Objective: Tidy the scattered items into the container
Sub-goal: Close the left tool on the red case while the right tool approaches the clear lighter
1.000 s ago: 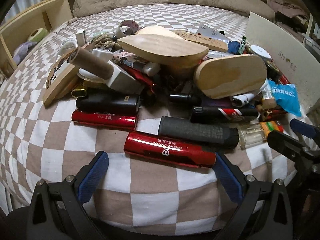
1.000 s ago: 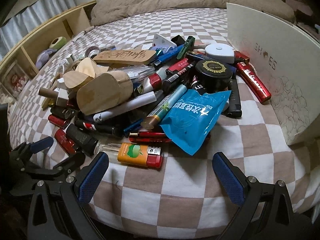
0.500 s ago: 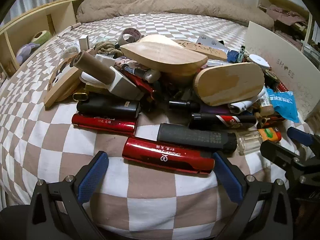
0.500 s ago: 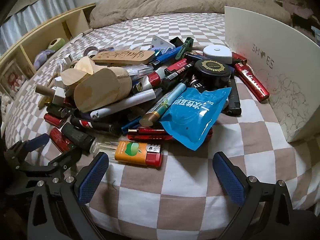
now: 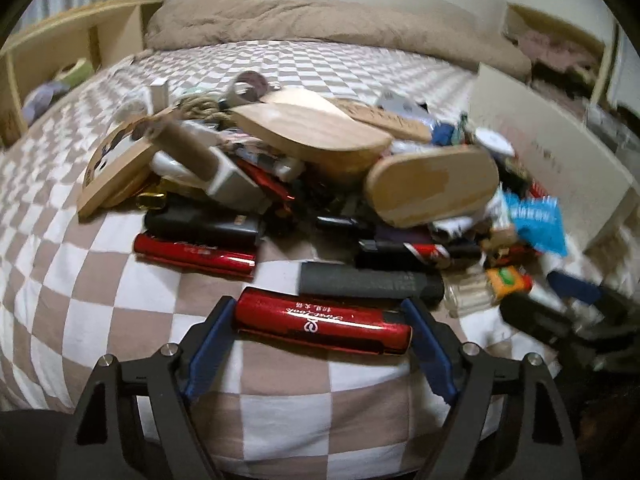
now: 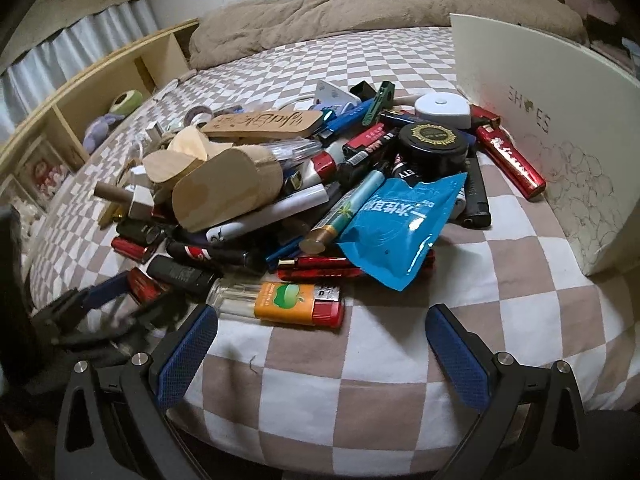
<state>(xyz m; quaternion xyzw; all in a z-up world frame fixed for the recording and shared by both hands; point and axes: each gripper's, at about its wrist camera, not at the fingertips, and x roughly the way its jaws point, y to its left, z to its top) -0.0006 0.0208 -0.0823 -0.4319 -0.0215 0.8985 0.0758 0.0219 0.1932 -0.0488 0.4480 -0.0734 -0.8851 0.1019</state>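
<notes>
Red lighter (image 5: 322, 322) on checkered bed (image 5: 120, 280), between my closing left tongs (image 5: 320, 344), pads at its ends, black tube (image 5: 370, 282) just behind, cluttered pile beyond, white box (image 6: 560, 128) right, right tongs (image 6: 320, 354) spread, empty.

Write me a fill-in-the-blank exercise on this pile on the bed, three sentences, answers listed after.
1. The left gripper is closing its fingers around a shiny ____ tube at the near edge of the pile.
2. The blue pouch lies partly on top of a tube with a ____ cap.
3. The white box standing right of the pile bears the printed word ____.

Answers: red; bronze; SHOES
</notes>
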